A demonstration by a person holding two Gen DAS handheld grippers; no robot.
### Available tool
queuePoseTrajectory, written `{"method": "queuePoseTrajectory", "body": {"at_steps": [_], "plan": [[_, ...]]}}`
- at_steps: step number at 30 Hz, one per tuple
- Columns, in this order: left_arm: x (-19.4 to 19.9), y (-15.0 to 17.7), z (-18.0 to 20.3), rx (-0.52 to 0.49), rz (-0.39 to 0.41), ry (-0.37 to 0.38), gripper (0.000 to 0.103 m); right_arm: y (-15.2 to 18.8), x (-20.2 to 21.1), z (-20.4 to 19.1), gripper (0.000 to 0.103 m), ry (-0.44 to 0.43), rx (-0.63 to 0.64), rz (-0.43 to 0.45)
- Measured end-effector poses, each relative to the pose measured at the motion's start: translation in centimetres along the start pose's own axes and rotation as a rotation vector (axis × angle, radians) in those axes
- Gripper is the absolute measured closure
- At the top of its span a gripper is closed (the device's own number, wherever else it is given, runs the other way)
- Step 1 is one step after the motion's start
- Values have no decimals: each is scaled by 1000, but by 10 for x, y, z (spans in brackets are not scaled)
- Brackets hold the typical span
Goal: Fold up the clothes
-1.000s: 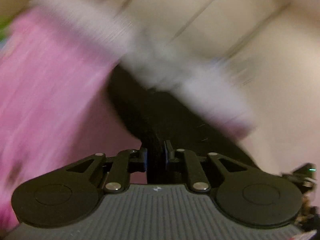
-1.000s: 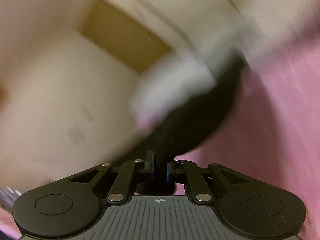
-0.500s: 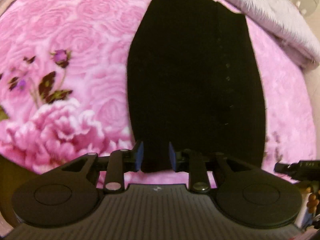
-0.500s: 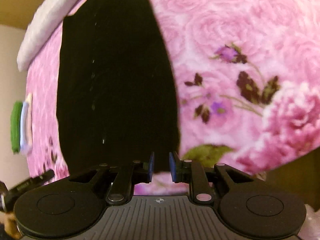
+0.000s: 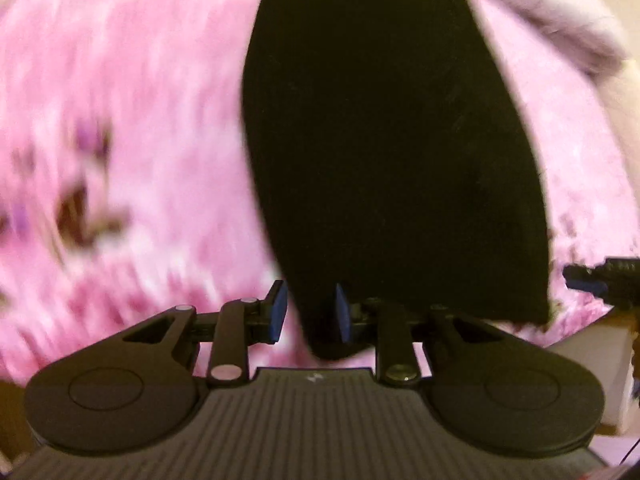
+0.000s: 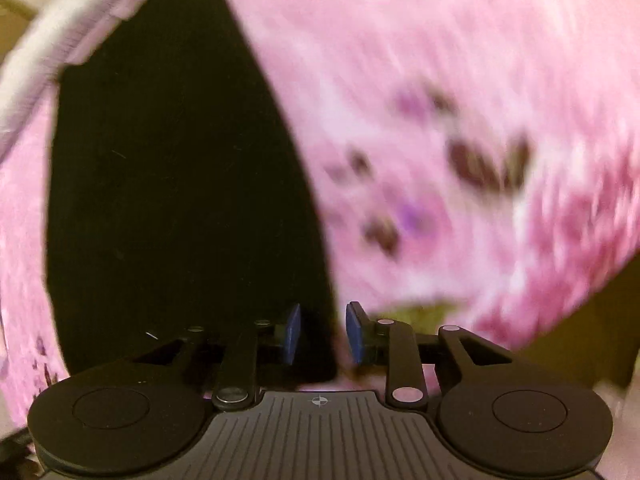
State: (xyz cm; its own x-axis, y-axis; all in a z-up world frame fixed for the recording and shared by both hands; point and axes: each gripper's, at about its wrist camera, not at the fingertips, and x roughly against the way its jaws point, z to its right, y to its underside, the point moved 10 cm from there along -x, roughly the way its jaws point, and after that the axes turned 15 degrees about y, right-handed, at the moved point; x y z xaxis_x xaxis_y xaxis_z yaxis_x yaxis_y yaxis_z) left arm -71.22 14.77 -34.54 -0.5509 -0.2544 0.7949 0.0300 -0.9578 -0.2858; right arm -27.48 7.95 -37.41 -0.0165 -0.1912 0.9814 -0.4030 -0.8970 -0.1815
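1. the garment (image 5: 392, 152) lies flat on the blanket (image 5: 132, 128).
2. the left gripper (image 5: 307, 311) sits at its near left corner, the right gripper (image 6: 323, 334) at its near right corner.
3. a pillow (image 5: 560, 12) lies behind the garment's far end.

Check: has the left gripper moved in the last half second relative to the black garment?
Yes. The left gripper has shifted leftwards: the black garment's near left corner, centred between its fingers before, now sits by the right pad.
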Motion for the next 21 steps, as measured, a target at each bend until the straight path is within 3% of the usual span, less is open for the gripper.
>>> {"method": "queuePoseTrajectory", "body": {"at_steps": [2,4,7,9,13,17,21], "plan": [[1,-17,5,-27,21,41,82,-9,13,-15,74,-21,13,65],[-17,-24,4,-21,-27,65,82,-9,5,-28,74,-46,-19,47],[-44,-21,-4,-31,-129,16,82,2,-20,-40,74,25,-8,-57],[-47,-31,0,-38,-133,19,82,-4,-19,-49,74,51,35,-39],[-53,-72,17,-62,-122,14,82,-52,9,-79,74,17,147,118],[-75,-123,37,-103,-101,-3,80,-102,2,-104,74,-4,230,161],[-100,-161,51,-98,-79,-16,80,-143,-25,-123,74,-7,315,151]]}}
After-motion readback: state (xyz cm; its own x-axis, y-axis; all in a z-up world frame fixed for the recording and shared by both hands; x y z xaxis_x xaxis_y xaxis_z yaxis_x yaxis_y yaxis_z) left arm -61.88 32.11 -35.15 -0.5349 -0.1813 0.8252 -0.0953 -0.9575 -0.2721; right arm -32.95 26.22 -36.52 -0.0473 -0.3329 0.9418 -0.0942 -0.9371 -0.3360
